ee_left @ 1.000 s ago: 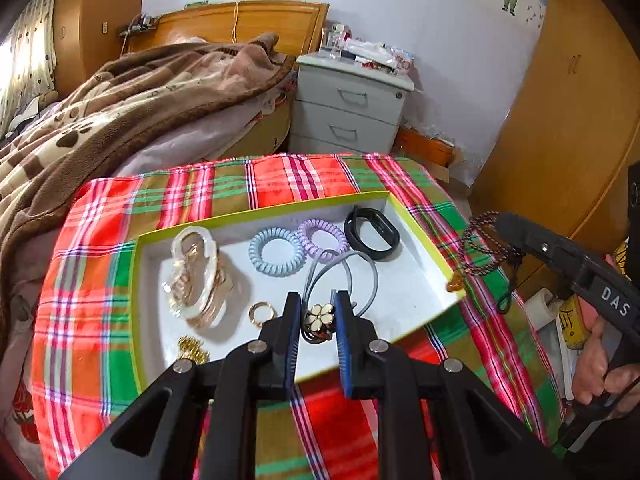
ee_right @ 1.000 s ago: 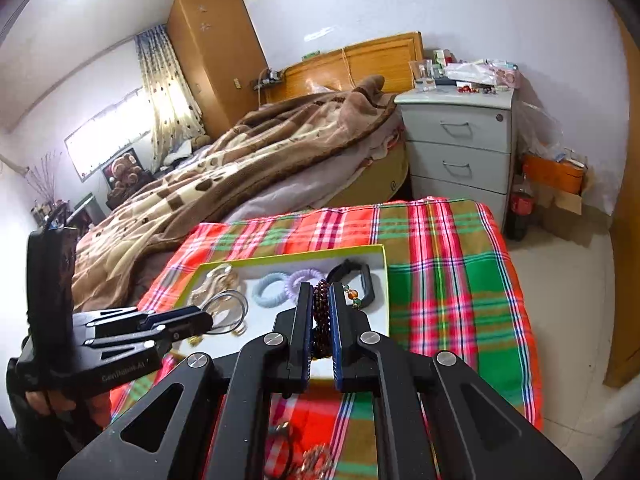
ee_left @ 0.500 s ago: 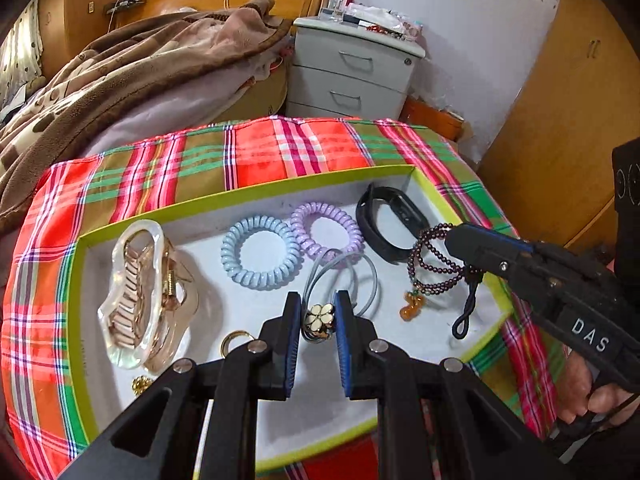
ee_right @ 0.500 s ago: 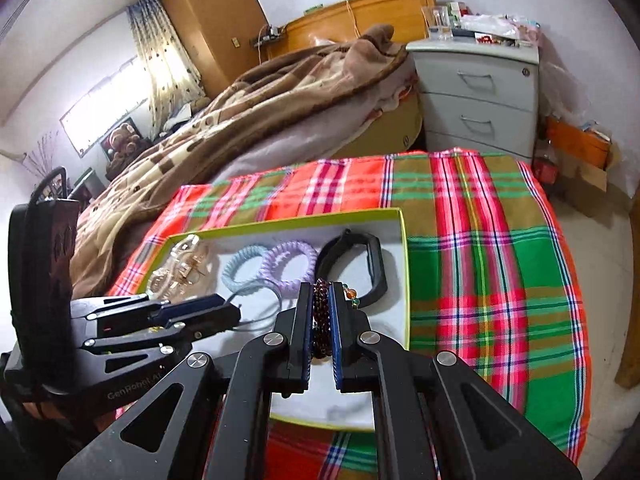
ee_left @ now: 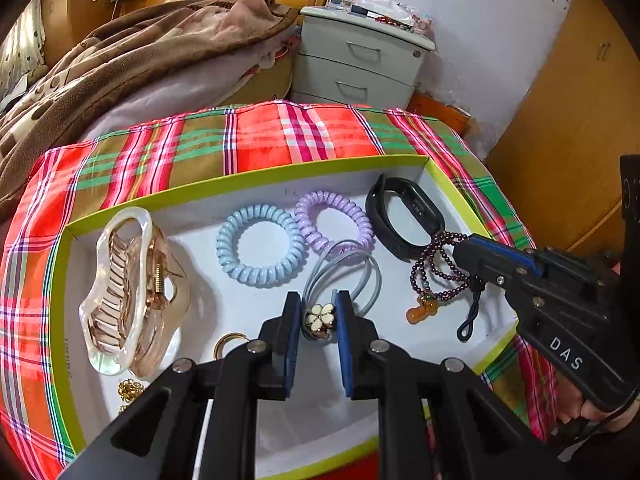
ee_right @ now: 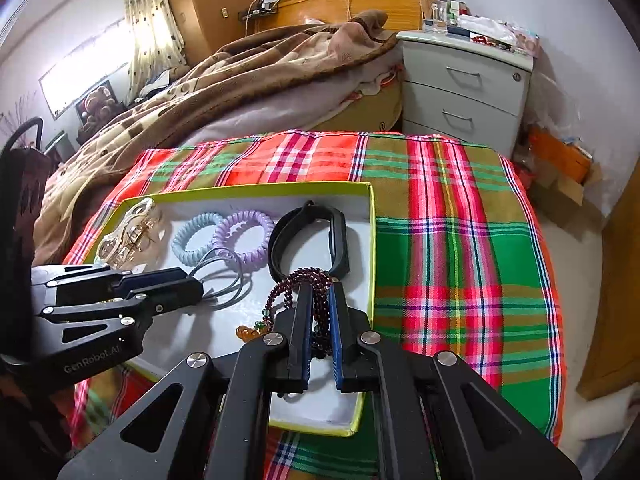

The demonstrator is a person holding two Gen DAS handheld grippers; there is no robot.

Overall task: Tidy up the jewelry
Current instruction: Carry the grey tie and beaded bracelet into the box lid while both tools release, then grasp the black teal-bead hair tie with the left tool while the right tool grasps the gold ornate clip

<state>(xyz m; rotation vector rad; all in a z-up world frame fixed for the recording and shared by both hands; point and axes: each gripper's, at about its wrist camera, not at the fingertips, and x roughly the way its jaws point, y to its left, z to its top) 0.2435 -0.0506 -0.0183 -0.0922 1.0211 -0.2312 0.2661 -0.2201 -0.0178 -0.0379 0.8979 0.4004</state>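
A white tray with a lime-green rim (ee_left: 280, 178) lies on the plaid cloth. My left gripper (ee_left: 319, 318) is shut on the flower charm of a grey hair tie (ee_left: 362, 276), whose loops rest on the tray floor. My right gripper (ee_right: 320, 300) is shut on a dark red bead bracelet (ee_right: 308, 280). The bracelet (ee_left: 436, 276) sags onto the tray floor beside a black wristband (ee_left: 404, 216), its orange pendant (ee_left: 420, 312) lying flat. In the right wrist view the left gripper (ee_right: 192, 284) shows at the left, low over the tray (ee_right: 372, 240).
In the tray also lie a clear hair claw (ee_left: 128, 292), a blue spiral hair tie (ee_left: 260, 246), a purple one (ee_left: 334, 220), a gold ring (ee_left: 230, 342) and a small gold piece (ee_left: 130, 390). Behind are a bed with a brown blanket (ee_right: 240, 80) and a grey nightstand (ee_right: 460, 92).
Both grippers have come down into the tray. The bead bracelet moved from outside the tray's right edge to its floor. The hair tie sank onto the floor as well.
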